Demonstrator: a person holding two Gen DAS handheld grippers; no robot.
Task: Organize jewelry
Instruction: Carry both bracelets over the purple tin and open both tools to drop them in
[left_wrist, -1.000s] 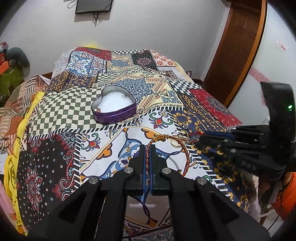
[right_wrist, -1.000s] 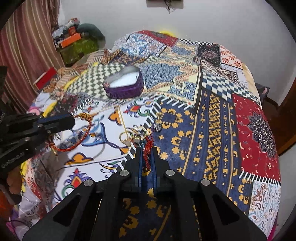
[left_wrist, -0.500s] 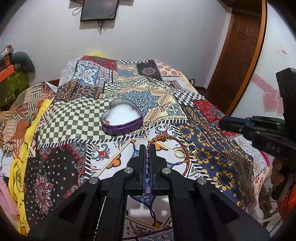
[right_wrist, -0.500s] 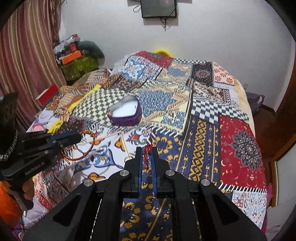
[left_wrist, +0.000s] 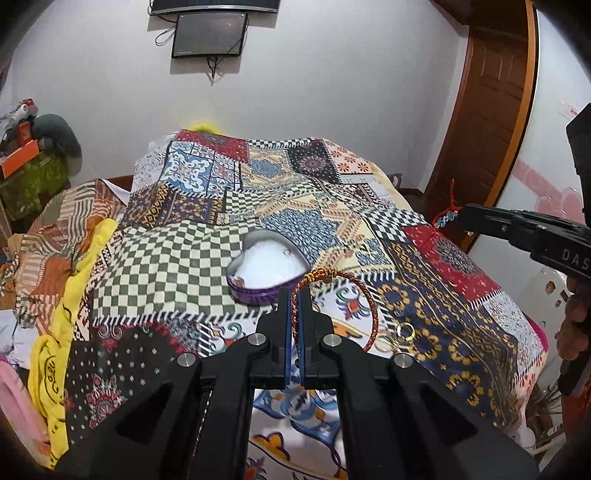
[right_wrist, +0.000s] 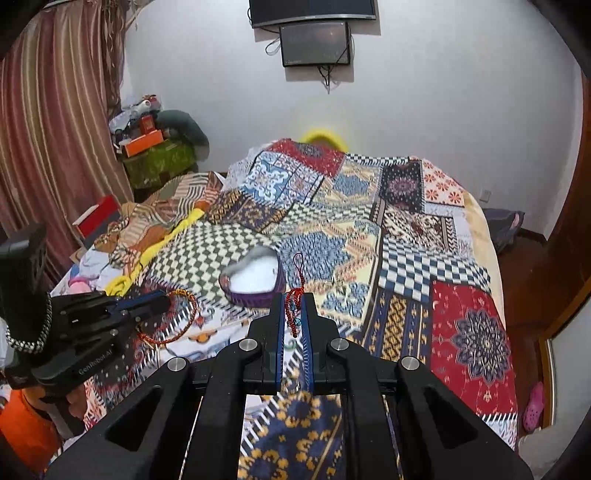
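Both tongs were clamped: left tongs (left_wrist: 295, 317) on a light, limp red-and-gold braided cord bracelet (left_wrist: 338, 306), right tongs (right_wrist: 294, 317) on a floppy red beaded cord charm (right_wrist: 294, 306).

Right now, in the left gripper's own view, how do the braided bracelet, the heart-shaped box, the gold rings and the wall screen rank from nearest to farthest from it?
1. Braided bracelet: pinched in the left gripper.
2. Heart-shaped box, just ahead, and gold rings, lower right on the quilt: too close to call.
3. Wall screen: high on the far wall.
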